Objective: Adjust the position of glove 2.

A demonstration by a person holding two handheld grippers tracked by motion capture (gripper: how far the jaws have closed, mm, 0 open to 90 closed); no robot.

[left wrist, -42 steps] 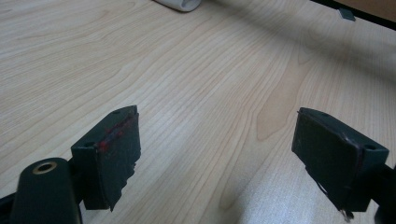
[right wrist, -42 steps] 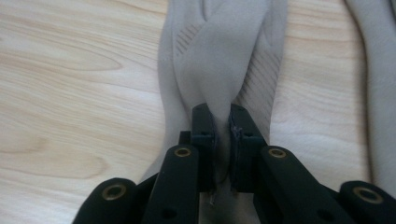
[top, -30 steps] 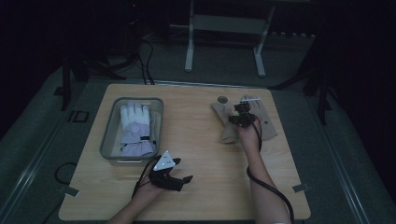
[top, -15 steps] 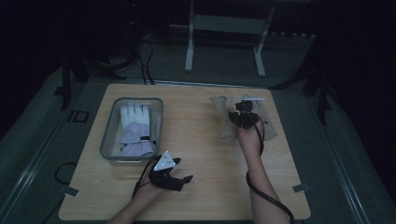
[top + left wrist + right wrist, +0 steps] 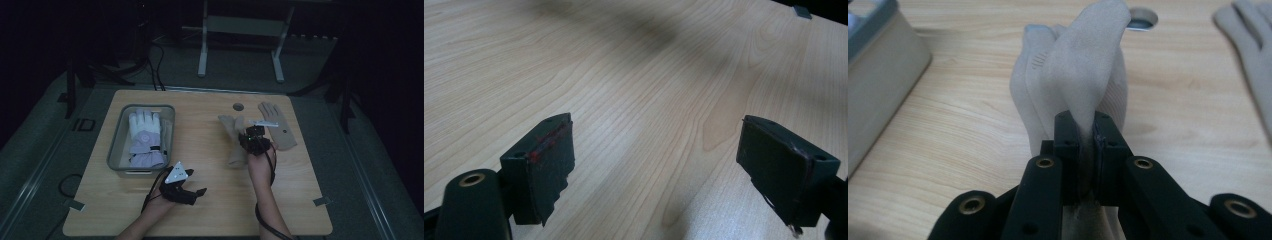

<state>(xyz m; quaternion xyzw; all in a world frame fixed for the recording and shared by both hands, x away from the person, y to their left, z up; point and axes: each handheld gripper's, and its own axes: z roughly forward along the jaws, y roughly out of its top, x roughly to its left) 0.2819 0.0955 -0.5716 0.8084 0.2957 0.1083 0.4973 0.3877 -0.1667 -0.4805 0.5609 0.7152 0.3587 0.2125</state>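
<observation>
A beige glove [image 5: 234, 142] lies bunched on the wooden table [image 5: 210, 215], right of centre. My right gripper [image 5: 251, 136] is shut on a fold of this beige glove [image 5: 1088, 70]; in the right gripper view the fabric rises from between the closed jaws of the gripper [image 5: 1088, 145]. A second beige glove [image 5: 277, 125] lies flat just to the right, with a small white strip [image 5: 265, 122] across it. My left gripper [image 5: 192, 192] rests near the front edge. Its jaws stand open over bare wood, and the left gripper [image 5: 656, 165] has nothing between them.
A grey bin [image 5: 117, 145] at the table's left holds white and lavender gloves [image 5: 144, 137]; its wall [image 5: 878, 75] is at the left of the right gripper view. A round hole [image 5: 238, 106] sits in the tabletop behind the gloves. A metal stand [image 5: 240, 45] is beyond the table.
My right gripper has drawn back toward the person and slightly left, pulling the pinched beige glove away from the flat one. The left gripper has stayed put.
</observation>
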